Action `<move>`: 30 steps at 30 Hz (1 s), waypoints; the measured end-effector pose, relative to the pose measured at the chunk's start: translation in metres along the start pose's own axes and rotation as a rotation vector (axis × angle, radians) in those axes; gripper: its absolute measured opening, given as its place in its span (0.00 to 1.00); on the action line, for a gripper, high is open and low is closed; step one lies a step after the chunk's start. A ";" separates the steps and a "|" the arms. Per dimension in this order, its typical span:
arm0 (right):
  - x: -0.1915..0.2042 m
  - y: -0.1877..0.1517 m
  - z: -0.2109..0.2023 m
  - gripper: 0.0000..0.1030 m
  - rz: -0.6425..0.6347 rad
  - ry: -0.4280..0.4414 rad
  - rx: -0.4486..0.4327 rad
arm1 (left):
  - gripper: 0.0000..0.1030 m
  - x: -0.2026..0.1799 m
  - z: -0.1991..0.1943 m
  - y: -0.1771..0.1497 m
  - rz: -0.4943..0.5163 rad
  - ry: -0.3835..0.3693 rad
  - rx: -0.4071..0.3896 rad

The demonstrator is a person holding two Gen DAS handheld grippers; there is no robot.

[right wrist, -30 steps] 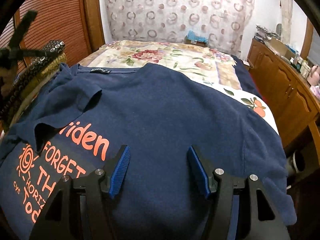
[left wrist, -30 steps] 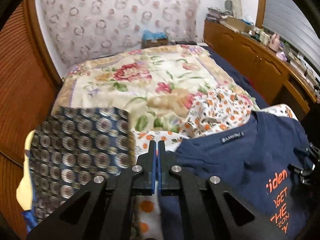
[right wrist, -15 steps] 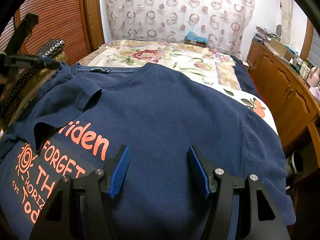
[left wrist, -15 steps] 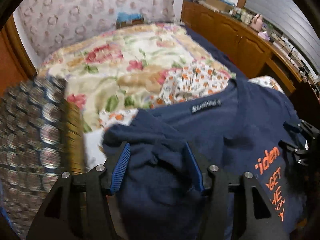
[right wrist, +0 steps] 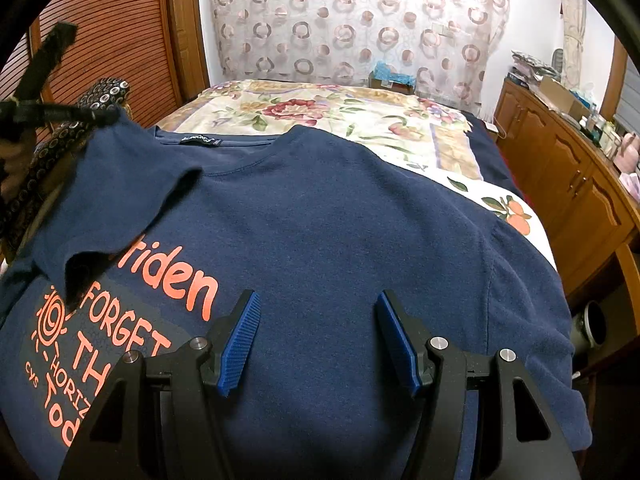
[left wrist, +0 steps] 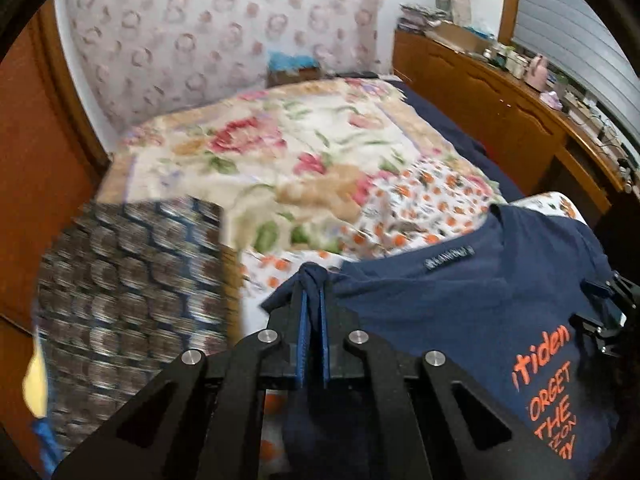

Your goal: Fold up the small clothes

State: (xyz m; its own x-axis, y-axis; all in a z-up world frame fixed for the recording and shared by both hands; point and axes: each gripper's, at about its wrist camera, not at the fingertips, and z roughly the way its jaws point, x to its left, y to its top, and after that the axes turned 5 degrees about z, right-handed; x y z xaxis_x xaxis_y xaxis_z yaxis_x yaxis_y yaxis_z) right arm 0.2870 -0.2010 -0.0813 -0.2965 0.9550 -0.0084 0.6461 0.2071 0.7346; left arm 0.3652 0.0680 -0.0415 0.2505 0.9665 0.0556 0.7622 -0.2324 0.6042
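Tools number two: left tool (left wrist: 313, 312) pinches one navy T-shirt (right wrist: 340, 216).

Bed (right wrist: 472, 148), floral quilt (left wrist: 280, 148), navy T-shirt (right wrist: 340, 220), patterned cloth (left wrist: 132, 280)

Navy T-shirt (right wrist: 340, 216) with orange lettering, spread on a floral-covered bed (right wrist: 320, 112), left sleeve folded inward and pinched by the left gripper (right wrist: 100, 114); right gripper (right wrist: 316, 336) above its lower front, jaws apart, nothing between them.
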 end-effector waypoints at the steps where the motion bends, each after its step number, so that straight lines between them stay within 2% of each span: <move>1: 0.000 0.000 0.000 0.61 0.000 0.000 0.000 | 0.06 0.005 -0.003 0.001 -0.008 0.012 -0.003; 6: 0.000 0.000 0.000 0.61 0.000 0.000 0.000 | 0.08 0.012 -0.007 -0.002 -0.006 0.021 -0.014; 8: 0.000 0.000 0.000 0.61 -0.001 0.000 0.000 | 0.13 0.010 -0.015 -0.005 -0.006 0.001 -0.046; 11: 0.000 0.000 -0.001 0.61 0.000 0.000 0.000 | 0.37 0.000 -0.031 -0.010 0.008 -0.016 -0.099; 14: 0.000 0.000 -0.001 0.61 0.000 0.001 -0.001 | 0.66 -0.012 -0.047 -0.016 0.027 -0.033 -0.145; 15: 0.000 0.000 -0.001 0.61 0.000 0.001 -0.001 | 0.83 -0.018 -0.053 -0.020 0.036 -0.045 -0.161; 18: -0.004 0.000 -0.002 0.61 0.016 0.012 -0.005 | 0.84 -0.033 -0.063 -0.030 0.053 -0.087 -0.187; 24: -0.023 -0.008 -0.028 0.61 0.089 0.009 -0.043 | 0.84 -0.073 -0.054 -0.060 0.084 -0.151 -0.152; 30: -0.069 -0.029 -0.075 0.61 0.161 -0.103 -0.096 | 0.84 -0.111 -0.025 -0.087 0.128 -0.184 -0.072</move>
State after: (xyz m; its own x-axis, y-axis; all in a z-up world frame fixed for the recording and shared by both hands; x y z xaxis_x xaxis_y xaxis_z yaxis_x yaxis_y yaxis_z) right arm 0.2360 -0.2892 -0.0509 -0.1187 0.9918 0.0484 0.6081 0.0341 0.7931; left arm 0.2566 -0.0161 -0.0803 0.4519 0.8920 -0.0063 0.6745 -0.3371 0.6568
